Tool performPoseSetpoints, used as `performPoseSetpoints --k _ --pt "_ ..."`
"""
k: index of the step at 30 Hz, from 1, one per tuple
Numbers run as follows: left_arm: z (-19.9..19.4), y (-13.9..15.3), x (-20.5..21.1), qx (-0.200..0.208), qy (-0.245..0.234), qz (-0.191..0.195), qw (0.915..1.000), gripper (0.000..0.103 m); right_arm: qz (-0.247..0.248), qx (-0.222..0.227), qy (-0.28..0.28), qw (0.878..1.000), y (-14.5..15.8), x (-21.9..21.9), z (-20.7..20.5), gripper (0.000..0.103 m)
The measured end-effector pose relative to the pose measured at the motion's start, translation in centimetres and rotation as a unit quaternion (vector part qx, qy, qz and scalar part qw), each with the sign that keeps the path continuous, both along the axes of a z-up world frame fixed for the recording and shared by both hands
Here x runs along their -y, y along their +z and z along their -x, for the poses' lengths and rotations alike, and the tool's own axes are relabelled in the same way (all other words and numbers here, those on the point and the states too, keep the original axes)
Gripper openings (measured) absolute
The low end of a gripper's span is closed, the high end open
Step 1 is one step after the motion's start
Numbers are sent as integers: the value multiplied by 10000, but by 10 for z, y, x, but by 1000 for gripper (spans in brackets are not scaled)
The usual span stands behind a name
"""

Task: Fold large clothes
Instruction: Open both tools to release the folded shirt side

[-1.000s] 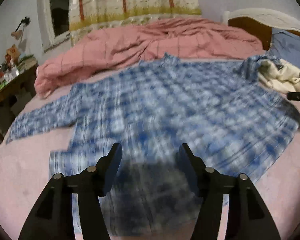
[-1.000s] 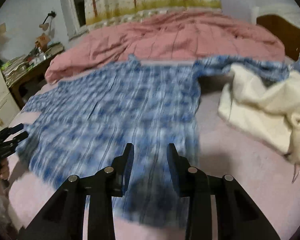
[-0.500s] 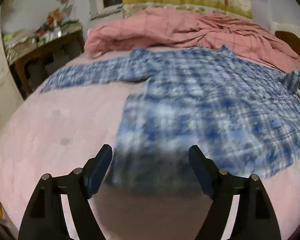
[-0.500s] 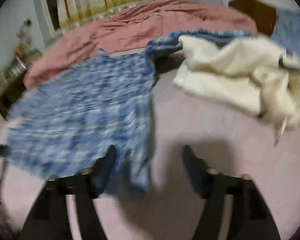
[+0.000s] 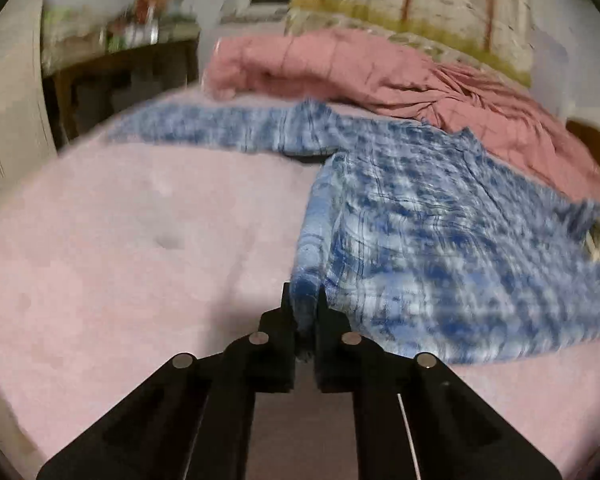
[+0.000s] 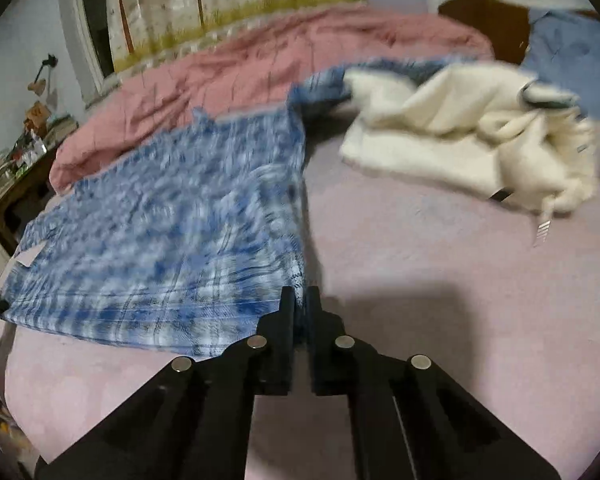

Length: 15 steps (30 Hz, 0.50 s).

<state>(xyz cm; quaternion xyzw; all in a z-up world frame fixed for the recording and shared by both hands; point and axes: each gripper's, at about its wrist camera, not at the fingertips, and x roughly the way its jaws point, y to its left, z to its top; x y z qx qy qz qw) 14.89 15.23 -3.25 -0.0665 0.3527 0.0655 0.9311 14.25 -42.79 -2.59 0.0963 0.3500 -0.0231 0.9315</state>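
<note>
A blue and white plaid shirt (image 5: 440,232) lies spread on the pink bed sheet (image 5: 140,240), one sleeve stretched out to the far left. My left gripper (image 5: 304,300) is at the shirt's near left hem corner. Its jaws are closing, and the cloth is pinched between the pads. In the right wrist view the same shirt (image 6: 172,216) fills the left half. There my right gripper (image 6: 299,298) is shut on the near right hem corner, which bunches up between its fingers.
A crumpled pink quilt (image 6: 260,64) lies along the far side of the bed under a curtain. A cream garment (image 6: 460,140) sits heaped to the right of the shirt, over its far sleeve. A cluttered dark side table (image 5: 120,64) stands left of the bed.
Both grippers stood open over the shirt's hem; they have moved apart to its two near corners and closed on the cloth.
</note>
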Motion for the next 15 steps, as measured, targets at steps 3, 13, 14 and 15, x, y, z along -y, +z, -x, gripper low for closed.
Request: performPoseSetpoints --k 3,13,14,15 --pt "13 3 -7 -94 -14 1 10000 6 618 171 -664 9957 23 16 28 0" --pt "7 -4 0 475 -146 -211 9985 69 -365 180 -126 9991 19 35 38 23" --pt "5 -1 1 480 -146 -237 9985 70 -445 207 -60 9988 19 29 32 52" --pt "1 2 3 490 -117 -291 9983 72 -485 227 27 9986 18 21 23 73"
